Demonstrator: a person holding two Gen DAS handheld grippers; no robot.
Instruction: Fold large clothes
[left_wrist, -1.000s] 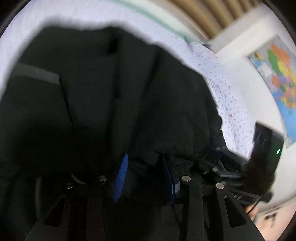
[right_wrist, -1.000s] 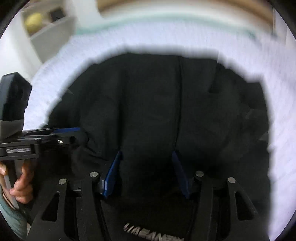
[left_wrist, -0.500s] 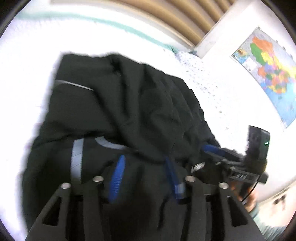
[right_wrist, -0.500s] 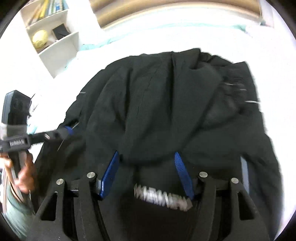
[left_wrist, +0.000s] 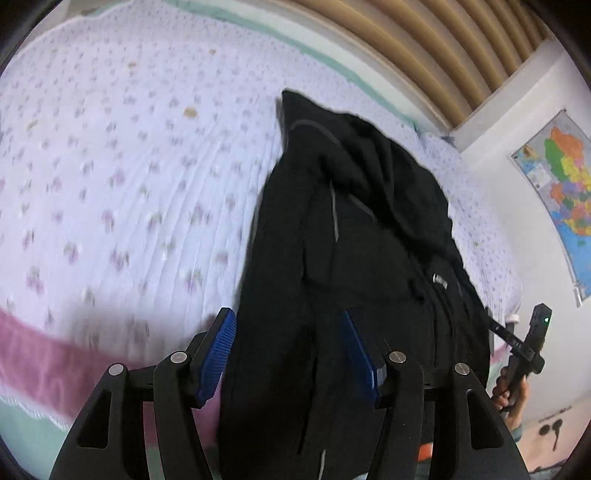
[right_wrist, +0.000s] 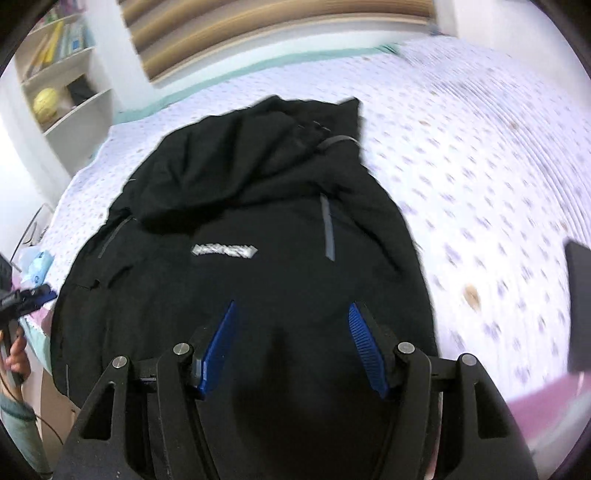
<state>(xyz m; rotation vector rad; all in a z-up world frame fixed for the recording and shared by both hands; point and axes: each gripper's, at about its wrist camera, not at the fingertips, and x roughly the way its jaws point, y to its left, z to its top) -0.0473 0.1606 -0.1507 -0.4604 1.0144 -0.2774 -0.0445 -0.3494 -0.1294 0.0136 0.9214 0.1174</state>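
Between the blue pads of the left claw (left_wrist: 288, 354): black jacket (left_wrist: 354, 258) fabric, pads spread wide, no visible pinch — released. Near hem of jacket draped over bed edge below this claw. Right claw (right_wrist: 291, 347) likewise spread, pads apart over dark cloth, gripping nothing. Jacket (right_wrist: 240, 240) lying on the bed, loosely folded lengthwise, hood bunched at far end. Silver logo (right_wrist: 224, 251) on chest, blurred, unreadable. Grey strip (right_wrist: 327, 229) just right of logo, running toward the hood. Beyond jacket: bedspread (left_wrist: 110, 184), white with small purple flowers, pink band (left_wrist: 44, 354) along near edge. Past bed: slatted wooden headboard (left_wrist: 424, 48). Coloured map (left_wrist: 565, 192) on wall at right of left wrist view. White shelf (right_wrist: 62, 85) at left of right wrist view, yellow ball (right_wrist: 46, 101) on it. Right claw (left_wrist: 517, 339) also seen from left wrist view, at far side of jacket.
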